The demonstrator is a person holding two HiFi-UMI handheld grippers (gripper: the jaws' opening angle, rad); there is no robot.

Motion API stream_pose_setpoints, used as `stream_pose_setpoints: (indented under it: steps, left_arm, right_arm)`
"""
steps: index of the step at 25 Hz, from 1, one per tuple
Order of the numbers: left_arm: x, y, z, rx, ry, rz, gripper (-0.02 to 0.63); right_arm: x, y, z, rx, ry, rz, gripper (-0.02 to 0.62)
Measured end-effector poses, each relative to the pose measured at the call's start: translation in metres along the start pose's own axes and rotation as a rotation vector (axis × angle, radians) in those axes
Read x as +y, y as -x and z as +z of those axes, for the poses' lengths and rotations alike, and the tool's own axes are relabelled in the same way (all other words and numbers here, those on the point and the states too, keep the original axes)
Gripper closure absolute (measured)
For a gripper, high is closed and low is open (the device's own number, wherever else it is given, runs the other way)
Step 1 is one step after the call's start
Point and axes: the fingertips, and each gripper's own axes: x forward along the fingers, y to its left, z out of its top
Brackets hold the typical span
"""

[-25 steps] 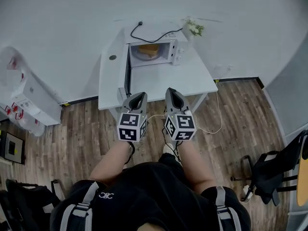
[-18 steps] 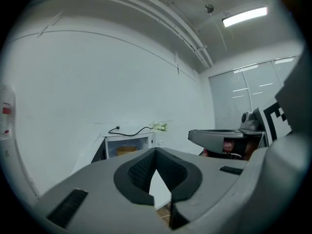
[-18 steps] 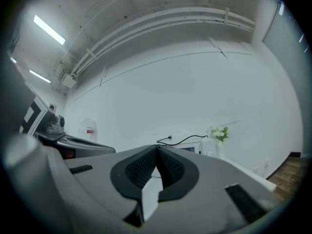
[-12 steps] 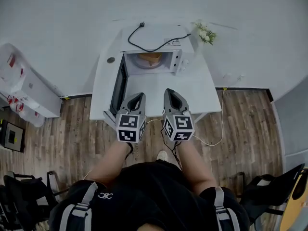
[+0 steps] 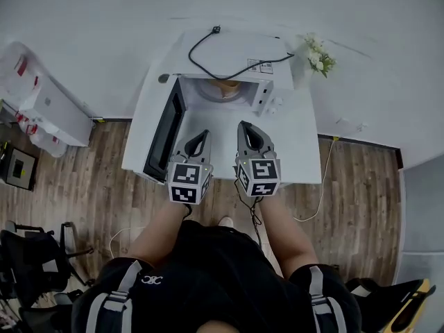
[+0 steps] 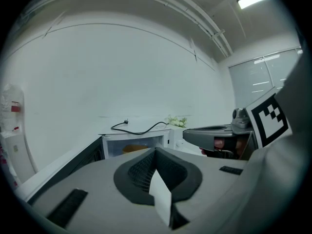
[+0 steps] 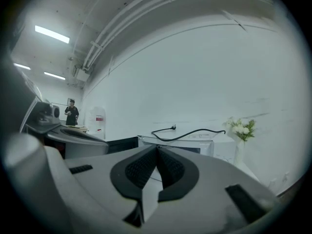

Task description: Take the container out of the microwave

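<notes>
A white microwave stands at the back of a white table, its door swung open to the left. Inside sits an orange-tan container, partly hidden by the microwave's top; in the left gripper view the container shows low in the open cavity. My left gripper and right gripper hover side by side over the table in front of the opening, well short of it. Both are shut and hold nothing. Each gripper view shows its pads pressed together: left gripper, right gripper.
A black power cable lies on the microwave's top. A vase of white flowers stands at the table's back right. A white cabinet is at the left wall, dark chairs on the wooden floor. A person stands far off.
Both grippers have moved forward from over the floor to over the table, toward the microwave. The microwave and table appear closer and larger. The jaws stayed shut.
</notes>
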Motion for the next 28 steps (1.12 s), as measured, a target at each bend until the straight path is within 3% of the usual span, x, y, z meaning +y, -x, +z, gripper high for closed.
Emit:
stream_pose_setpoints:
  steps: [10,18,21,28]
  left_arm:
    - [0.034,-0.042,-0.023,0.055,0.050,0.008,0.594]
    - [0.053,-0.052,-0.028,0.047,0.059,0.013,0.594]
    - [0.065,-0.055,-0.030,0.044,0.076,0.030,0.594]
    - [0.086,-0.064,-0.027,0.031,0.088,0.052,0.594]
  right_arm:
    - [-0.013,-0.065,-0.037,0.103,0.181,-0.015,0.592]
    - [-0.019,-0.123,-0.081,0.251,0.578,0.000,0.591]
    - [-0.027,-0.147,-0.100,0.310,0.666,0.023,0.589]
    - [-0.054,-0.198,-0.132,0.427,0.761,0.003,0.497]
